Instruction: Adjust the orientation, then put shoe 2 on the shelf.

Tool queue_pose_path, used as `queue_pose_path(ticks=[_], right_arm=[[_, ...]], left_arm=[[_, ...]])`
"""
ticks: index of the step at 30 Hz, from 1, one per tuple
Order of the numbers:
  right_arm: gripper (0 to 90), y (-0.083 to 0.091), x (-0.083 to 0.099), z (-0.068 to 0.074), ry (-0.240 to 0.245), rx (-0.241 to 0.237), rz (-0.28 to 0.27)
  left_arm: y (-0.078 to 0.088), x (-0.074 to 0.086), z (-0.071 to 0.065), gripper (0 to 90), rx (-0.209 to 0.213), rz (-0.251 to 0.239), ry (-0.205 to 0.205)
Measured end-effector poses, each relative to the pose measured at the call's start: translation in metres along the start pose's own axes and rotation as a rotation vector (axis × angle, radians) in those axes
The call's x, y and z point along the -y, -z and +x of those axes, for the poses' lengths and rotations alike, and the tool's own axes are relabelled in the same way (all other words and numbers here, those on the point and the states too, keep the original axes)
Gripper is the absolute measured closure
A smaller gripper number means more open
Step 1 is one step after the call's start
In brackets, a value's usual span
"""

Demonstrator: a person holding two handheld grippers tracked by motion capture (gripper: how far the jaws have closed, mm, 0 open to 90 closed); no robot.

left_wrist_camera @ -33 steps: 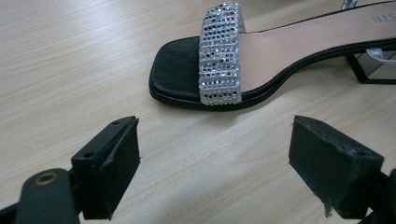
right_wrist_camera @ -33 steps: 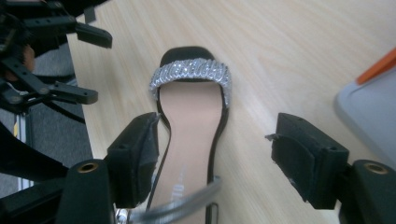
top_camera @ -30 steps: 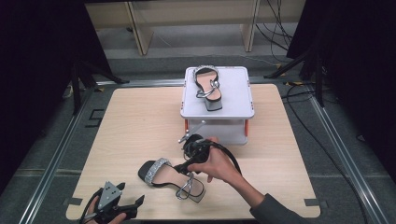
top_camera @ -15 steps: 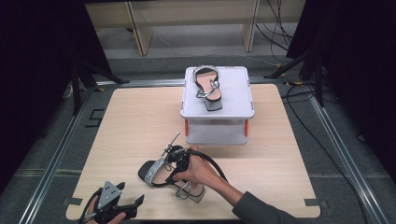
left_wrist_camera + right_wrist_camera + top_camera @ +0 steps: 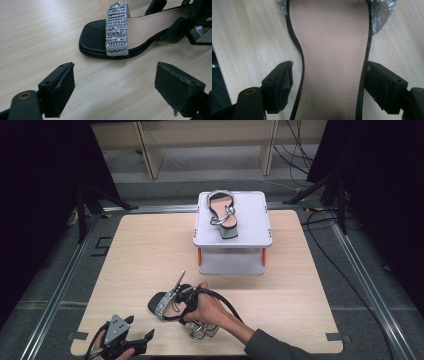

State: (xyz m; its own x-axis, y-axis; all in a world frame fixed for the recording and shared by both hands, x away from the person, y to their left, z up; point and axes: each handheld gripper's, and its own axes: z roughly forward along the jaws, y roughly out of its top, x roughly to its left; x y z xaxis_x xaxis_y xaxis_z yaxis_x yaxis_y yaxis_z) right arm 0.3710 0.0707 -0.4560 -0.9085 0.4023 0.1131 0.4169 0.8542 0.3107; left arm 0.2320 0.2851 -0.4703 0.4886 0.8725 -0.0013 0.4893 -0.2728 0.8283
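Now your right gripper [image 5: 328, 86] straddles the sandal [image 5: 172, 305], jaws just opening, wide and gripping nothing; your left gripper [image 5: 115, 87] gapes empty nearby.

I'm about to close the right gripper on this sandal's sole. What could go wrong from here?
1. The right gripper straddles the sandal with its jaws open; the right pad sits at the sole's edge while the left one stands off, so closing may shove the sandal sideways.
2. The sole is thin and flat, so the pads may slip off it.
3. The left gripper waits open near the toe; a sliding sandal could bump it.
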Motion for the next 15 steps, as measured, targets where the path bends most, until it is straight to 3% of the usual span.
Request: queue_pose_path(ticks=[4,5,8,9,10,13,14,15], right_arm=[[25.0,-0.0037,0.0024,0.0009,0.003,-0.002,0.014],[28.2,-0.004,0.0036,0.003,0.03,0.028,0.012],[29.9,-0.0039,0.0041,0.0047,0.034,0.039,0.017],[33.0,-0.0037,0.004,0.0048,0.047,0.053,0.018],[33.2,-0.0036,0.0043,0.0051,0.05,0.059,0.017],[34.1,-0.0037,0.0052,0.0064,0.052,0.067,0.016],[34.7,-0.0041,0.0056,0.0071,0.06,0.078,0.011],[34.7,-0.0041,0.0056,0.0071,0.06,0.078,0.011]], left_arm=[[0.0009,0.0005,-0.0002,16.0,-0.002,0.001,-0.003],[0.0011,0.0008,-0.0005,16.0,-0.003,0.0,-0.002],[0.0014,0.001,-0.0003,16.0,-0.008,0.0,0.003],[0.0022,0.0005,0.0028,16.0,-0.016,0.018,-0.032],[0.0016,0.0011,0.0,16.0,-0.01,0.001,0.006],[0.0012,0.0007,-0.0002,16.0,-0.007,-0.003,0.005],[0.0024,0.0004,0.0023,16.0,-0.017,0.018,-0.029],[0.0024,0.0004,0.0023,16.0,-0.017,0.018,-0.029]])
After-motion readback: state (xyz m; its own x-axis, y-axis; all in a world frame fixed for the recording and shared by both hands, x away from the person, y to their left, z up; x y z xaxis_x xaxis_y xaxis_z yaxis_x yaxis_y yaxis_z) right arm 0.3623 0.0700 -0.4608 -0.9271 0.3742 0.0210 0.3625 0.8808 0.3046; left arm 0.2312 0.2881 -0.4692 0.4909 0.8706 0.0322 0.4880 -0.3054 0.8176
